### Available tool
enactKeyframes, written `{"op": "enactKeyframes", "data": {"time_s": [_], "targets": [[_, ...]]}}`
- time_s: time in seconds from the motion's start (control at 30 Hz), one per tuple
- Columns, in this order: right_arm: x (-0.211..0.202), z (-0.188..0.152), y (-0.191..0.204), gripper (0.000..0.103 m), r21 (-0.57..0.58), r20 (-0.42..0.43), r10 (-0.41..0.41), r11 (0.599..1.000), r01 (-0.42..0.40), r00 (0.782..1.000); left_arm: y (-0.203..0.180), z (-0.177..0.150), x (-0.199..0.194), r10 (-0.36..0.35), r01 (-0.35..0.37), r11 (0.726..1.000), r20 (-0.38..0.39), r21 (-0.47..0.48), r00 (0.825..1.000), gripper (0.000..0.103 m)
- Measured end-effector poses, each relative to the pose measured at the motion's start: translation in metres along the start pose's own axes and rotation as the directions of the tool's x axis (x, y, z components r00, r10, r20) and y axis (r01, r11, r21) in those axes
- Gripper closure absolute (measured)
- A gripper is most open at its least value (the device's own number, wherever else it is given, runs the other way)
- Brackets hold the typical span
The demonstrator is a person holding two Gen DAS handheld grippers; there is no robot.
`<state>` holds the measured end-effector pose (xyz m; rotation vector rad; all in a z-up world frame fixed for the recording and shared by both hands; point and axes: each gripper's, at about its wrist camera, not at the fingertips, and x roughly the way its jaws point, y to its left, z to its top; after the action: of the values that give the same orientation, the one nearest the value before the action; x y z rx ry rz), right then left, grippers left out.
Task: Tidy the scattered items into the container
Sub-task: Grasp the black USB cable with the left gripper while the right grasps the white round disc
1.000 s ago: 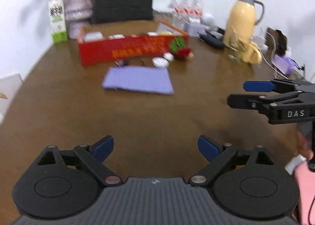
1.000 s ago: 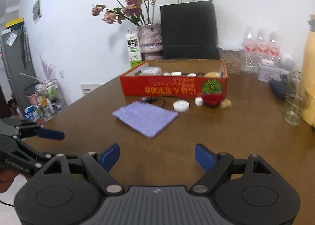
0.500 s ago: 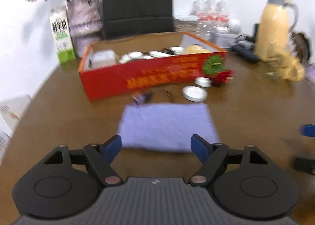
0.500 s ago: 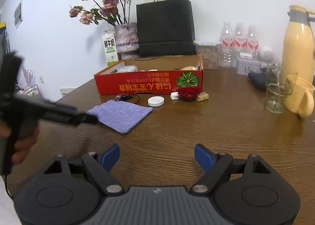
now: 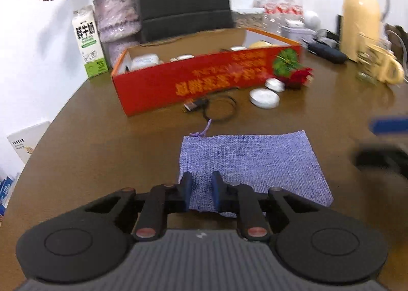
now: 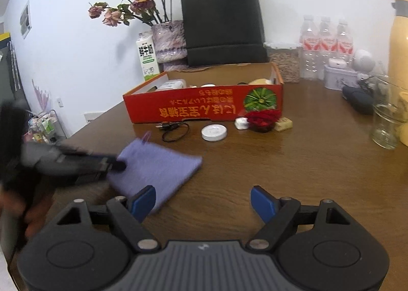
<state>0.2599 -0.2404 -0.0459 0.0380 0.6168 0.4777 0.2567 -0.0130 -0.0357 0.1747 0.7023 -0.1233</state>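
Writing: yellow upside-down script on long red cardboard box, unreadable. Left gripper, just closing, pinches flat purple woven pouch; right gripper gapes wide, empty.

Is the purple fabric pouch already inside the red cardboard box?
No, the purple fabric pouch lies flat on the wooden table, in front of the red cardboard box.

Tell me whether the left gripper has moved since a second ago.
Yes. The left gripper has come forward toward the red box, which now looms larger, and its jaws have just been closing over the near edge of the purple cloth pouch.
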Motion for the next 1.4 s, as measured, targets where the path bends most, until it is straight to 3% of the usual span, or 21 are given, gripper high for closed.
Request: {"op": "enactKeyframes", "data": {"time_s": [0.1, 0.17, 0.2, 0.23, 0.27, 0.3, 0.43, 0.67, 0.8, 0.9, 1.03, 1.1, 1.2, 1.27, 1.33, 1.4], "targets": [[0.011, 0.014, 0.006, 0.022, -0.04, 0.017, 0.015, 0.999, -0.015, 1.0, 0.016, 0.004, -0.016, -0.099, 0.098, 0.993, -0.014, -0.069, 0.995, 0.073], [0.019, 0.027, 0.007, 0.022, -0.071, 0.038, 0.006, 0.997, -0.003, 0.999, 0.031, 0.016, -0.017, -0.135, 0.135, 0.984, 0.006, -0.118, 0.991, 0.05], [0.026, 0.035, 0.006, 0.022, -0.085, 0.048, 0.003, 0.996, 0.002, 0.999, 0.038, 0.024, -0.014, -0.15, 0.152, 0.98, 0.026, -0.131, 0.988, 0.046], [0.034, 0.043, 0.004, 0.026, -0.092, 0.052, 0.003, 0.996, 0.002, 0.999, 0.042, 0.032, -0.009, -0.161, 0.164, 0.978, 0.04, -0.13, 0.986, 0.039], [0.042, 0.048, 0.002, 0.039, -0.092, 0.046, 0.005, 0.996, -0.001, 0.999, 0.043, 0.039, 0.0, -0.17, 0.174, 0.979, 0.047, -0.108, 0.984, 0.036], [0.052, 0.056, -0.002, 0.049, -0.09, 0.031, 0.013, 0.996, -0.01, 0.999, 0.042, 0.046, 0.011, -0.175, 0.179, 0.981, 0.051, -0.069, 0.983, 0.036], [0.094, 0.074, -0.012, 0.049, -0.072, -0.012, 0.039, 0.997, -0.04, 0.999, 0.027, 0.07, 0.052, -0.183, 0.179, 0.98, 0.05, 0.084, 0.982, 0.037], [0.144, 0.076, -0.016, 0.052, -0.103, -0.091, 0.017, 0.994, -0.027, 0.996, 0.024, 0.087, 0.092, -0.241, 0.23, 0.957, 0.043, 0.174, 0.97, 0.038], [0.145, 0.075, -0.021, 0.065, -0.093, -0.086, 0.032, 0.995, -0.04, 0.996, 0.011, 0.089, 0.103, -0.246, 0.238, 0.945, 0.006, 0.222, 0.969, 0.048], [0.138, 0.072, -0.028, 0.066, -0.091, -0.085, 0.029, 0.995, -0.036, 0.996, -0.001, 0.084, 0.101, -0.242, 0.234, 0.933, -0.005, 0.273, 0.97, 0.047], [0.129, 0.07, -0.038, 0.066, -0.068, -0.087, 0.033, 0.997, -0.039, 0.996, -0.002, 0.084, 0.094, -0.338, 0.349, 0.91, -0.088, 0.223, 0.937, 0.057], [0.126, 0.069, -0.041, 0.066, -0.063, -0.086, 0.035, 0.997, -0.041, 0.996, -0.002, 0.082, 0.091, -0.347, 0.358, 0.906, -0.085, 0.226, 0.934, 0.057], [0.123, 0.069, -0.043, 0.066, -0.059, -0.08, 0.036, 0.997, -0.041, 0.996, 0.014, 0.087, 0.087, -0.333, 0.331, 0.927, -0.019, 0.177, 0.943, 0.056], [0.122, 0.069, -0.043, 0.066, -0.055, -0.077, 0.036, 0.998, -0.04, 0.996, 0.023, 0.095, 0.093, -0.266, 0.266, 0.955, -0.023, 0.134, 0.964, 0.057], [0.123, 0.068, -0.042, 0.066, -0.053, -0.08, 0.033, 0.998, -0.038, 0.996, 0.021, 0.098, 0.101, -0.18, 0.184, 0.967, -0.037, 0.178, 0.983, 0.067], [0.124, 0.068, -0.042, 0.066, -0.052, -0.083, 0.031, 0.998, -0.036, 0.996, 0.018, 0.1, 0.111, -0.134, 0.148, 0.966, -0.078, 0.212, 0.988, 0.075]]}}
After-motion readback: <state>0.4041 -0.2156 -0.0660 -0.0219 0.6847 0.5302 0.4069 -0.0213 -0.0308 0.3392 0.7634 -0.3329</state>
